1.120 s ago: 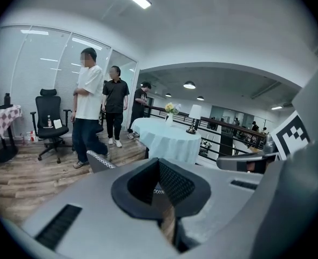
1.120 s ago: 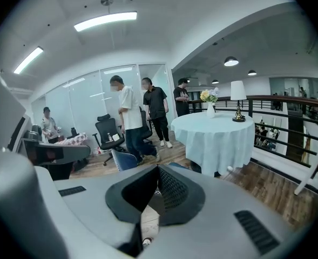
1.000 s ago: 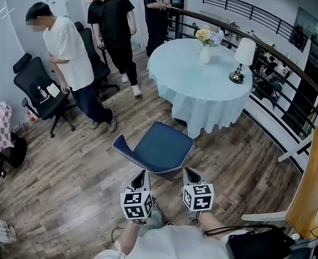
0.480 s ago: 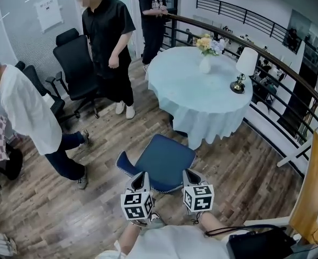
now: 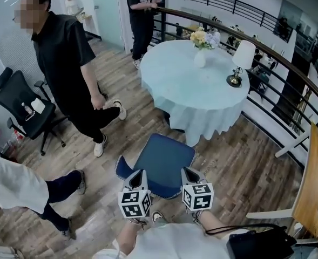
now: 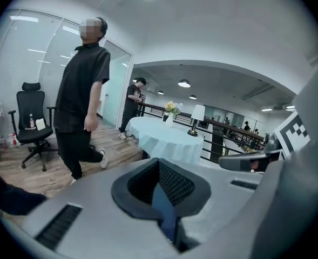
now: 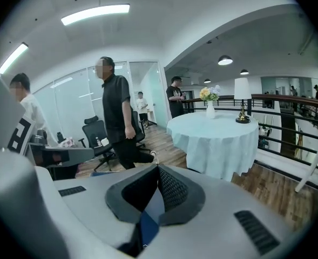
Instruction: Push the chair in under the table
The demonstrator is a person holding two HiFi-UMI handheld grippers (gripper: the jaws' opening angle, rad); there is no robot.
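The blue chair (image 5: pixel 167 159) stood on the wooden floor (image 5: pixel 245 163) in front of the round bench (image 5: pixel 185 88). Its seat was out in the open, and its far edge was just beside the hem of the pale cloth (image 5: pixel 212 124) that hung from the bench.

The left gripper (image 5: pixel 139 172) and the right gripper (image 5: pixel 189 170) sat side by side at the chair's near edge, each pointing toward the bench. In the left gripper view, the left gripper (image 6: pixel 161 190) had its jaws closed on a thin blue strip of the chair (image 6: pixel 164 216). In the right gripper view, the right gripper (image 7: pixel 154 197) was likewise clamped on a blue edge of the chair (image 7: pixel 148 224).

A vase of flowers (image 5: pixel 200 53) and a lamp (image 5: pixel 239 61) stood on the bench, toward its far side. A dark railing (image 5: pixel 291 69) curved behind it. A person in black (image 5: pixel 67 63) stood to the left, well apart from the chair, with a black office chair (image 5: pixel 25 106) farther left.
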